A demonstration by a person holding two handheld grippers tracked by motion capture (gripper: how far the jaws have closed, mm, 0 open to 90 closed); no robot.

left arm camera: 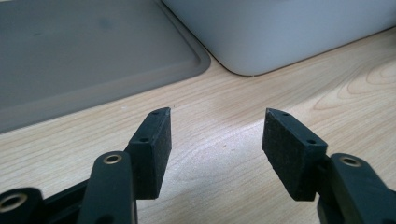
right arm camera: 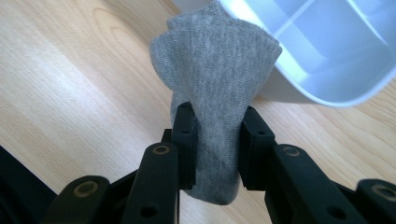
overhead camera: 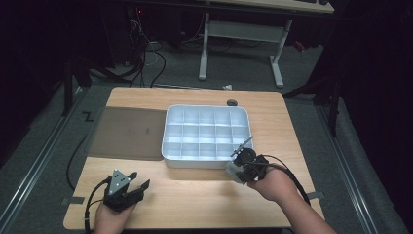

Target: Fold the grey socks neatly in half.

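Observation:
A folded grey sock (right arm camera: 215, 88) is pinched between the black jaws of my right gripper (right arm camera: 215, 119), held above the wooden table beside the front right corner of a white divided tray (right arm camera: 327, 51). From above, the right gripper (overhead camera: 237, 171) with the sock (overhead camera: 233, 170) sits just in front of the tray (overhead camera: 207, 161). Over at the front left of the table, my left gripper (overhead camera: 140, 181) rests low. Its jaws (left arm camera: 217, 126) stand wide apart over bare wood with nothing between them.
A flat grey lid or mat (overhead camera: 127, 132) lies left of the tray, its corner (left arm camera: 140, 60) ahead of the left gripper. A small dark round object (overhead camera: 232, 103) sits at the table's far edge. Cables and a desk frame (overhead camera: 241, 36) lie on the floor beyond.

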